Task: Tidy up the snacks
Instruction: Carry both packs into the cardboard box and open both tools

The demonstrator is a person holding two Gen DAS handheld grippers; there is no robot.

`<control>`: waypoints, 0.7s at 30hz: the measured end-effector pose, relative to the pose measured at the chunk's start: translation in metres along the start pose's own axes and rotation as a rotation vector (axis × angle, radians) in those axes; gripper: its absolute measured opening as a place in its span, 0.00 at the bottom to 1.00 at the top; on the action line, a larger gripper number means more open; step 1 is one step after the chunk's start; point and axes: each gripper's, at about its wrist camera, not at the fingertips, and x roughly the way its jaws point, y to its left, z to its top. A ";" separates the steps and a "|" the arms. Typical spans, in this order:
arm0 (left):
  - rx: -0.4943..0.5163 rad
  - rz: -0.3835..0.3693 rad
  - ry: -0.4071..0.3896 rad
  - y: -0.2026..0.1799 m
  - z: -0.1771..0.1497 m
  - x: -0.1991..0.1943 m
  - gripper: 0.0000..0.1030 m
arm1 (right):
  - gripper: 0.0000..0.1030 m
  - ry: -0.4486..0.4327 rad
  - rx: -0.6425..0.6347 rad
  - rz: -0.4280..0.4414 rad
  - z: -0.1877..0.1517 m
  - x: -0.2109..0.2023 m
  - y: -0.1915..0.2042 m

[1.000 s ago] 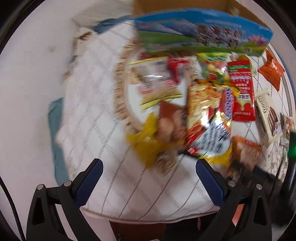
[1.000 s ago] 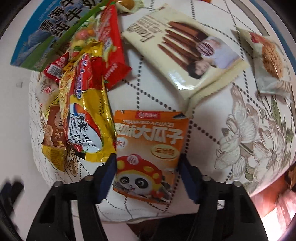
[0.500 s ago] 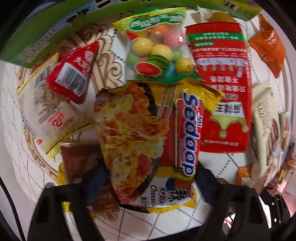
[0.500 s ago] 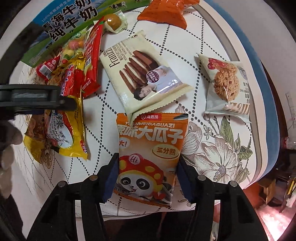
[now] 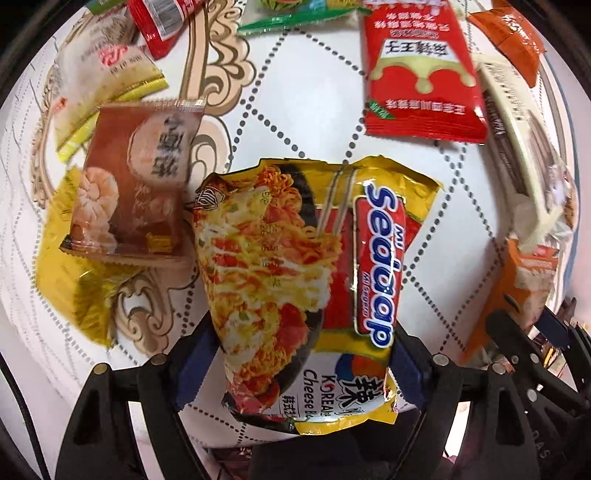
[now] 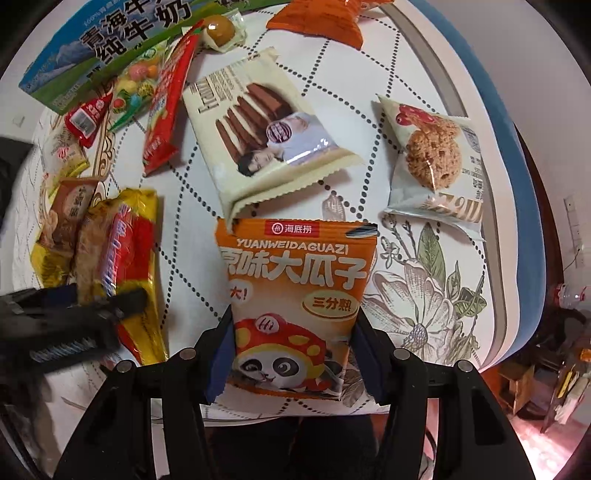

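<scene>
My left gripper (image 5: 299,365) is shut on the yellow Sedaap noodle packet (image 5: 303,280), its blue pads pressing both sides of the packet's near end, lifted off the round table. It also shows in the right wrist view (image 6: 122,266), with the left gripper (image 6: 74,317) on it. My right gripper (image 6: 291,354) is shut on the orange sunflower-seed packet (image 6: 295,291) with a panda on it, held above the table's near edge.
On the patterned tablecloth (image 5: 295,122) lie a brown shrimp snack packet (image 5: 136,184), a red packet (image 5: 421,77), a cream chocolate-stick packet (image 6: 266,136), an oat-cake packet (image 6: 436,158), an orange bag (image 6: 321,22), candies and a blue-green milk carton box (image 6: 92,44).
My left gripper dropped onto the snack pile, closed on the Sedaap noodle packet and pulled it toward the near edge, uncovering the brown packet. My right gripper rose slightly with the orange packet.
</scene>
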 end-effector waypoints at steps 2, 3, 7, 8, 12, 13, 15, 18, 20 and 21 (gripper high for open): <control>-0.004 -0.014 -0.010 0.011 -0.007 0.000 0.83 | 0.60 0.018 0.003 -0.008 -0.002 0.010 -0.002; -0.010 -0.017 -0.020 0.016 -0.002 0.001 0.83 | 0.60 0.019 0.003 -0.012 -0.003 0.014 -0.001; -0.046 0.000 -0.094 0.018 -0.020 -0.013 0.82 | 0.54 -0.010 -0.034 -0.034 -0.016 0.009 0.007; -0.054 -0.002 -0.111 0.022 -0.029 -0.021 0.82 | 0.53 -0.012 -0.037 -0.021 -0.019 0.003 0.004; -0.071 -0.028 -0.162 0.031 -0.060 -0.053 0.82 | 0.52 -0.018 -0.043 0.070 -0.030 -0.029 -0.005; -0.080 -0.048 -0.175 0.034 -0.066 -0.065 0.82 | 0.52 -0.024 -0.047 0.100 -0.029 -0.040 -0.008; -0.104 -0.071 -0.202 0.065 -0.070 -0.082 0.82 | 0.52 -0.044 -0.056 0.147 -0.022 -0.064 -0.009; -0.146 -0.109 -0.261 0.095 -0.068 -0.116 0.82 | 0.52 -0.088 -0.079 0.205 0.001 -0.104 -0.010; -0.169 -0.133 -0.314 0.112 -0.054 -0.154 0.82 | 0.52 -0.125 -0.105 0.239 0.030 -0.132 -0.011; -0.174 -0.135 -0.328 0.115 -0.045 -0.172 0.82 | 0.52 -0.143 -0.118 0.259 0.049 -0.145 -0.011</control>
